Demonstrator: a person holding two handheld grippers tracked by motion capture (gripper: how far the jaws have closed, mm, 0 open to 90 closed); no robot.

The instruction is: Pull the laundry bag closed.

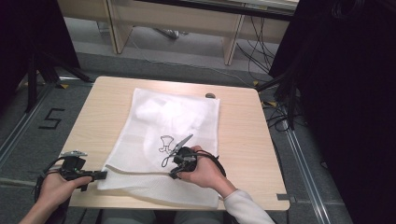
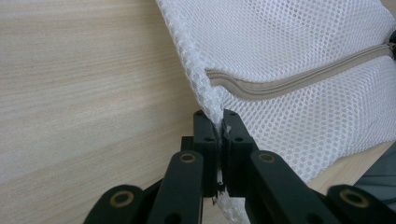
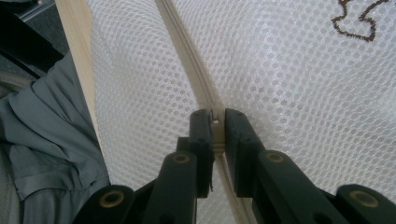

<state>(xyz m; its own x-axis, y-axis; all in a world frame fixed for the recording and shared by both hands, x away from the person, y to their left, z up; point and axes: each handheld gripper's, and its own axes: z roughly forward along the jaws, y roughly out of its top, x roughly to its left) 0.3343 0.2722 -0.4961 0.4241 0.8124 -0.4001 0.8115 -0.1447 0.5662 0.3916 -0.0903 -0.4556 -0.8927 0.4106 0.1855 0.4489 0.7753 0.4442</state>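
Landmark: the white mesh bag (image 1: 173, 135), one of it, lying flat on the wooden table (image 1: 243, 126) in front of you.
Floor marking: left of the table, a black "5" (image 1: 50, 118) on the grey floor; it is the one piece of writing you can read.
Left gripper: your left gripper (image 1: 103, 175) is at the bag's near left corner, its jaws clamped on the mesh edge (image 2: 212, 105); in the left gripper view the fabric runs up between the two closed jaws.
Zipper: one beige zipper (image 2: 299, 79) runs along the bag's near side.
Right gripper: your right gripper (image 1: 173, 174) is on the bag right of the left one, its jaws pinched on the zipper pull (image 3: 215, 116).
Bag print: one dark outline drawing (image 1: 165, 143), beside your right hand (image 1: 203, 170); no letters legible.
Small object: one dark thing (image 1: 210, 95) touching the bag's far right corner; I cannot tell what it is.
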